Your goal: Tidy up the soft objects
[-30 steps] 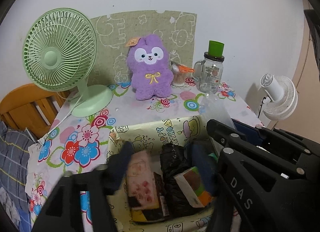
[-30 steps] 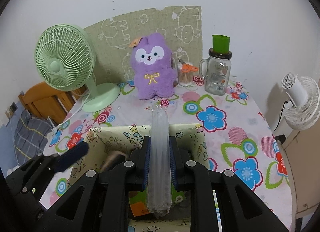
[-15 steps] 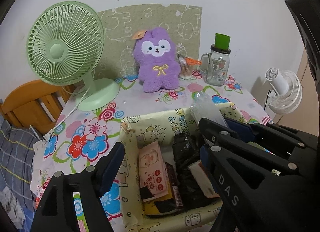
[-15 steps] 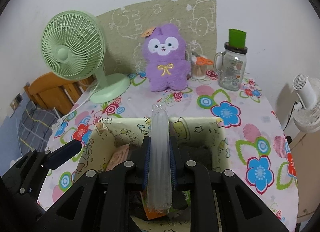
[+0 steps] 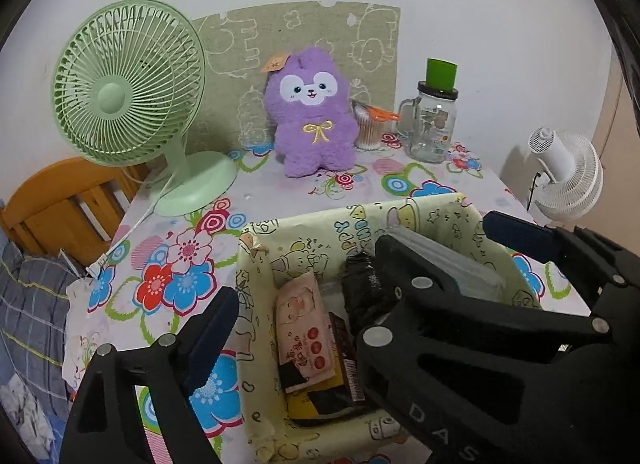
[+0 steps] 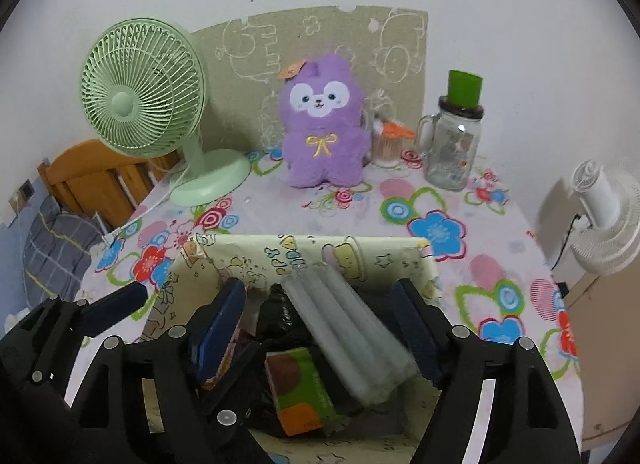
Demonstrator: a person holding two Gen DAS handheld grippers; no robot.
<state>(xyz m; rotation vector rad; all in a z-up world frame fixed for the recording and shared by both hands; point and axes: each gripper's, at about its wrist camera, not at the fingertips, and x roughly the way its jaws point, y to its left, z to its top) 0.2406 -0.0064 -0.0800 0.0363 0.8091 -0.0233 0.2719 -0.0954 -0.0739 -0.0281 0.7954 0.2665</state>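
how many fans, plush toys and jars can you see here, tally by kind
fans: 2 (green desk fan, white fan)
plush toys: 1 (purple plush toy)
jars: 2 (glass mug jar, cotton swab jar)
total: 5

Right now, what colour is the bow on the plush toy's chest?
Yellow, stitched on the purple plush toy; the right wrist view shows it best.

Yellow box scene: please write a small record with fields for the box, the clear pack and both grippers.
box: yellow cartoon-print box on flowered tablecloth
contents: pink packet, black bag, green-orange packet
clear pack: clear plastic pack, tilted, blurred, inside box
right gripper: open, jaws just opened, pack between them, not pressed
left gripper: open, just widened, holds nothing
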